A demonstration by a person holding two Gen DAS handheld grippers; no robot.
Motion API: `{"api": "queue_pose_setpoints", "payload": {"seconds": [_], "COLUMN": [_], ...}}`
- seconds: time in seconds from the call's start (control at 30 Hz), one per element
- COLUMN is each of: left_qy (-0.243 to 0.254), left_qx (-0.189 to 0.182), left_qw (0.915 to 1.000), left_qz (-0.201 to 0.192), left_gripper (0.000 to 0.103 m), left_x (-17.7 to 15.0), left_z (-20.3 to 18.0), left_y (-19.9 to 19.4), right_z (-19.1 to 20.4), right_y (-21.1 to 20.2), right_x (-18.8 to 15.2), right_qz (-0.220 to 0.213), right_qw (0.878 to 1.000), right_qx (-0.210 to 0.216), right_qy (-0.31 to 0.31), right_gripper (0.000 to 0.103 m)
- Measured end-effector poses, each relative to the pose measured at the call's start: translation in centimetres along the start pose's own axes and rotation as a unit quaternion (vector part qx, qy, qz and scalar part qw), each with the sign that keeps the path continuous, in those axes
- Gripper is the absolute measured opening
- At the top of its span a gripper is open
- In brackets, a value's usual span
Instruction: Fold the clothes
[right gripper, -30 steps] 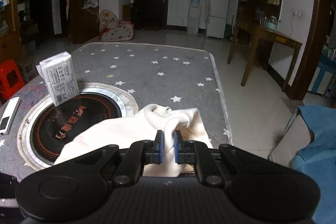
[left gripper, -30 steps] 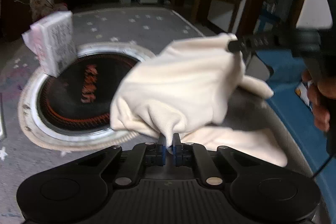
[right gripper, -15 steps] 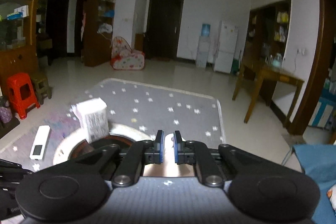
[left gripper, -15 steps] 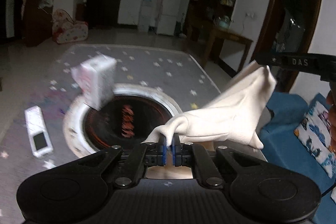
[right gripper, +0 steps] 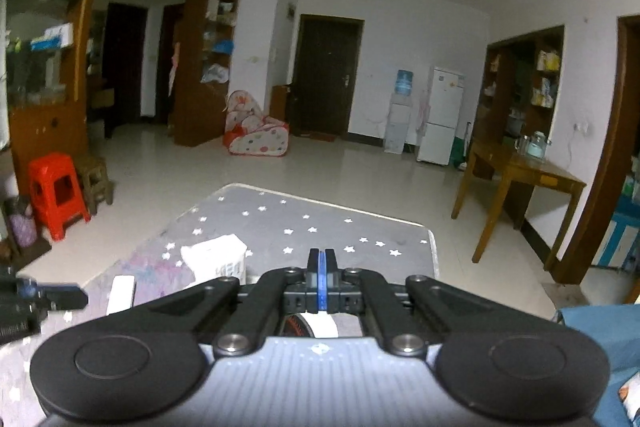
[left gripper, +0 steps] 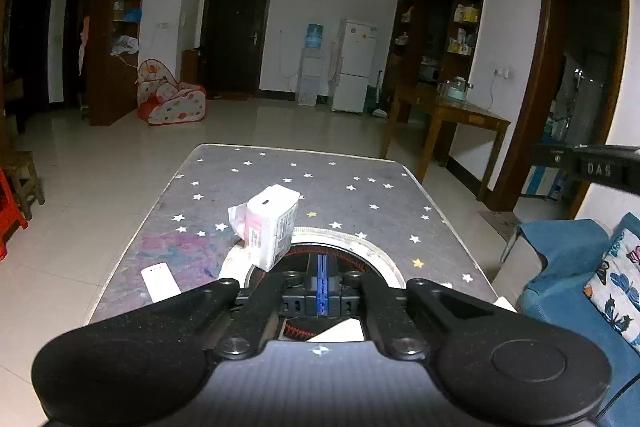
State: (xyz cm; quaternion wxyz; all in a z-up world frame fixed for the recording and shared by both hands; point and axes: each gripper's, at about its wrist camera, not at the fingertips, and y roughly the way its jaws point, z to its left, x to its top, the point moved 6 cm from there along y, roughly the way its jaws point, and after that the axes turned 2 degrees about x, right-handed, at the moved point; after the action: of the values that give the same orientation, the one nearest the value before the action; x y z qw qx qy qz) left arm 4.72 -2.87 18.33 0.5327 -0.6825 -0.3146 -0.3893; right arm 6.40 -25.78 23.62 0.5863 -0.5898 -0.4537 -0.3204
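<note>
Of the cream garment only a small patch shows under the fingers in the left wrist view, and a pale strip in the right wrist view. I cannot tell whether it hangs or lies on the table. My left gripper is high above the table, its jaws closing pad against pad with no cloth seen between them. My right gripper is the same, jaws closing blue pad on blue pad with nothing between. Each gripper also appears in the other's view, right gripper and left gripper, with no cloth hanging from either tip.
The grey star-print table carries a tissue pack, a white remote and a round hotplate ring. A blue sofa with a butterfly cushion stands to the right. A wooden side table is further back.
Both grippers have risen and tilted up toward the room. The cream garment, stretched between them and pinched in both, has dropped out of sight below the fingers, and the pads have closed fully.
</note>
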Motion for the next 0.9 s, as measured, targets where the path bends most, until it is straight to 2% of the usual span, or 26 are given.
{"api": "queue_pose_setpoints", "payload": {"seconds": [0.17, 0.37, 0.5, 0.7, 0.83, 0.87, 0.9], "left_qy": [0.006, 0.015, 0.024, 0.039, 0.054, 0.059, 0.065], "left_qx": [0.000, -0.003, -0.007, -0.005, -0.001, 0.000, 0.000], "left_qw": [0.9999, 0.9993, 0.9984, 0.9970, 0.9954, 0.9948, 0.9941], "left_qz": [0.015, 0.033, 0.051, 0.067, 0.080, 0.083, 0.086], "left_gripper": [0.001, 0.004, 0.005, 0.020, 0.037, 0.043, 0.045], "left_x": [-1.8, -4.8, -6.9, -9.8, -11.6, -12.0, -12.3], "left_z": [1.0, 1.5, 1.4, 1.4, 1.5, 1.4, 1.3], "left_y": [-0.6, -1.2, -1.0, -1.1, -0.9, -0.7, -0.6], "right_z": [1.9, 3.9, 4.1, 3.6, 3.2, 3.1, 3.1], "right_y": [-1.6, -3.5, -4.9, -6.5, -6.6, -6.4, -6.3], "right_x": [-1.7, -4.9, -7.2, -10.7, -13.0, -13.8, -14.5], "right_qz": [0.014, 0.031, 0.047, 0.071, 0.085, 0.092, 0.099], "right_qw": [1.000, 0.997, 0.997, 0.995, 0.994, 0.994, 0.993], "right_qx": [0.004, -0.013, -0.009, -0.004, 0.001, 0.005, 0.008], "right_qy": [-0.021, -0.065, -0.068, -0.071, -0.066, -0.064, -0.063], "right_gripper": [0.000, 0.000, 0.000, 0.004, 0.005, 0.007, 0.015]}}
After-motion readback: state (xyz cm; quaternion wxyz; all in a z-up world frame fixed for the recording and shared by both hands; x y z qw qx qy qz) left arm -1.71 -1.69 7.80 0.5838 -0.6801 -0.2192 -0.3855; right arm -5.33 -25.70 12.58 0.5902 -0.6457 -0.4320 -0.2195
